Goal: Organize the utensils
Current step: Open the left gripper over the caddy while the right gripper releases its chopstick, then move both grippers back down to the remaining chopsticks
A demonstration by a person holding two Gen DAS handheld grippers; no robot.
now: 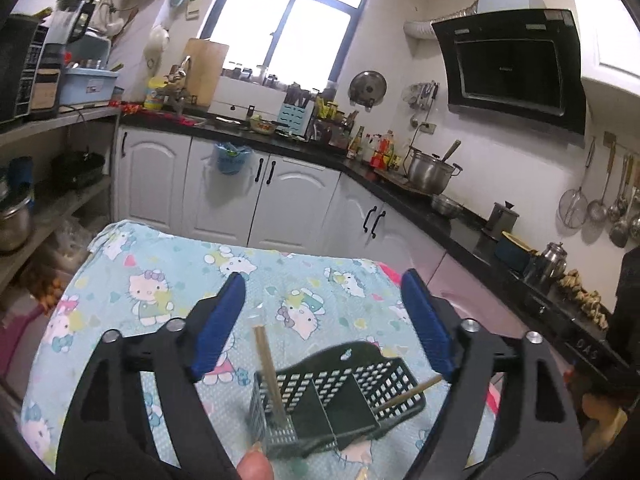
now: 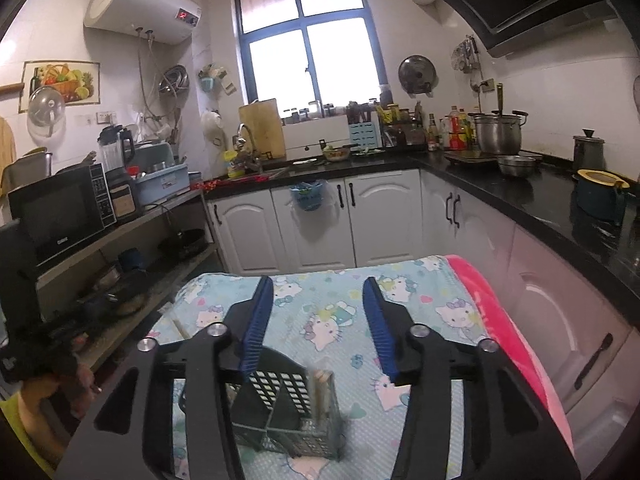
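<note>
A dark perforated utensil basket [image 1: 340,396] with divided compartments stands on the Hello Kitty cloth [image 1: 168,280]. A wooden chopstick [image 1: 270,376] stands in its left compartment; another wooden stick [image 1: 412,394] pokes out on its right side. My left gripper [image 1: 324,288] is open above and beyond the basket, holding nothing. In the right wrist view the same basket [image 2: 280,412] sits below my open, empty right gripper [image 2: 318,292], with chopsticks [image 2: 320,396] upright in its right compartment.
The cloth-covered table [image 2: 420,280] has a pink blanket [image 2: 508,332] along its right edge. White cabinets [image 2: 312,224] and a black counter [image 2: 520,196] with pots run behind and to the right. Shelves with a microwave [image 2: 60,216] stand left.
</note>
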